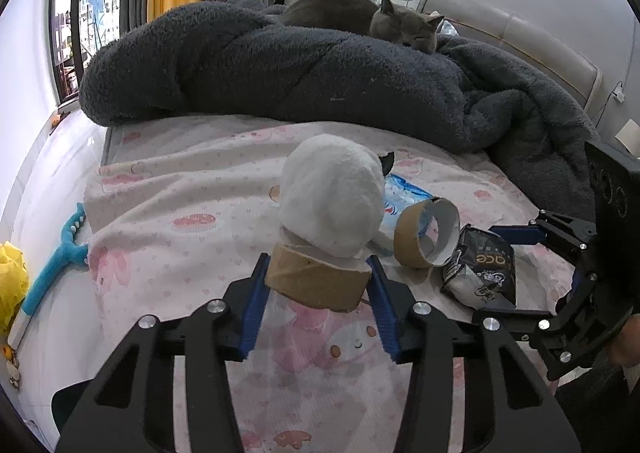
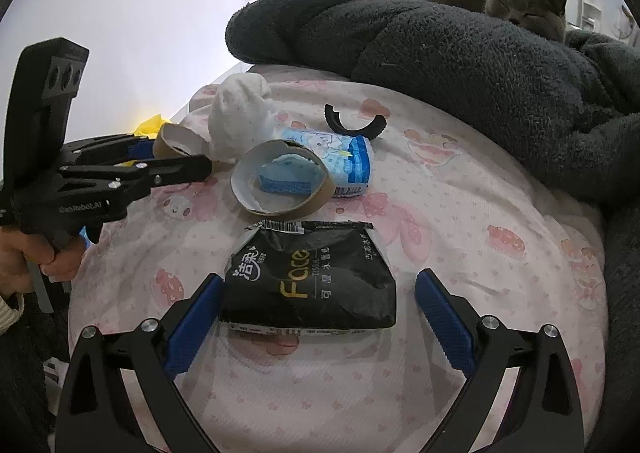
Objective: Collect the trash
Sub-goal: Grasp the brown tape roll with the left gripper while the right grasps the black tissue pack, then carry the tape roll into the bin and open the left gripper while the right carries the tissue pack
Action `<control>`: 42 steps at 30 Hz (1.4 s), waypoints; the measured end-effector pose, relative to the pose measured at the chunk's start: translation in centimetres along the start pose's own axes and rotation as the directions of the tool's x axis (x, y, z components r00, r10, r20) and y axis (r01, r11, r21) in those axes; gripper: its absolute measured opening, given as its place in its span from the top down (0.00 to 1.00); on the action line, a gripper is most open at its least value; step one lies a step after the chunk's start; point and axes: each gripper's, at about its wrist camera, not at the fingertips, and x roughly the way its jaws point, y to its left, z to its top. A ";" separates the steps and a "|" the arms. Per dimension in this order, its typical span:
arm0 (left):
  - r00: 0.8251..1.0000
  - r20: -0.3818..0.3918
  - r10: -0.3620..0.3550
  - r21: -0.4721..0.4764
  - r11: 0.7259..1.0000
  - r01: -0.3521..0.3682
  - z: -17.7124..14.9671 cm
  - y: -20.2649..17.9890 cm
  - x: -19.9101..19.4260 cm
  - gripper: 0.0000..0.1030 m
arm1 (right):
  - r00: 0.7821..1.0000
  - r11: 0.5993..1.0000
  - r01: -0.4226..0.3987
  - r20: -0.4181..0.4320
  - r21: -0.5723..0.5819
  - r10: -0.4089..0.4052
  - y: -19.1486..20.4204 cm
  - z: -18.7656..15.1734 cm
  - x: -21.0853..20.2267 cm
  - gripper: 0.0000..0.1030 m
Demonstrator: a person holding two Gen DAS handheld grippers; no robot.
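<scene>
A bed [image 2: 460, 221] with a pink cartoon-print sheet carries everything here. Across its far side lies a bulky dark grey fleece blanket [image 1: 280, 69], and a grey cat [image 1: 404, 27] rests on top of it with eyes closed.

On the sheet, the trash sits in a loose cluster. A white fluffy cloth wad [image 1: 332, 197] stands just behind a short brown cardboard tape core [image 1: 316, 281]. The left tool [image 1: 316, 273] has its blue pads on either side of this core, pinching it. To the right lies a second brown cardboard ring with a white lining [image 2: 280, 185], tilted on its edge, and behind it, touching, a light blue printed tissue pack [image 2: 340, 161]. A black crumpled tissue wrapper with yellow lettering [image 2: 308, 285] lies near the ring's front. The right tool [image 2: 320, 305] is spread wide around this wrapper, its left pad just beside the wrapper's edge and its right pad apart from it. A black broken plastic ring piece [image 2: 354, 125] lies beyond the blue pack.

At the bed's left edge sits a blue long-handled plastic scratcher [image 1: 56, 257], beside something yellow and crumpled [image 1: 12, 281].
</scene>
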 end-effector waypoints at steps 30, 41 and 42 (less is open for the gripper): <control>0.999 0.047 0.022 -0.056 0.998 -0.019 -0.6 2.3 -5.4 0.51 | 0.996 0.994 0.081 0.022 0.070 -0.082 0.2 2.0 -1.4 0.28; 0.995 0.066 0.071 -0.101 0.993 -0.064 -1.7 3.7 -7.9 0.51 | 0.985 0.992 0.089 0.137 0.087 -0.101 2.5 3.9 -3.7 0.28; 0.995 0.067 0.075 -0.106 0.992 -0.067 -1.8 3.9 -8.2 0.51 | 0.984 0.992 0.087 0.145 0.088 -0.100 2.8 3.9 -4.0 0.28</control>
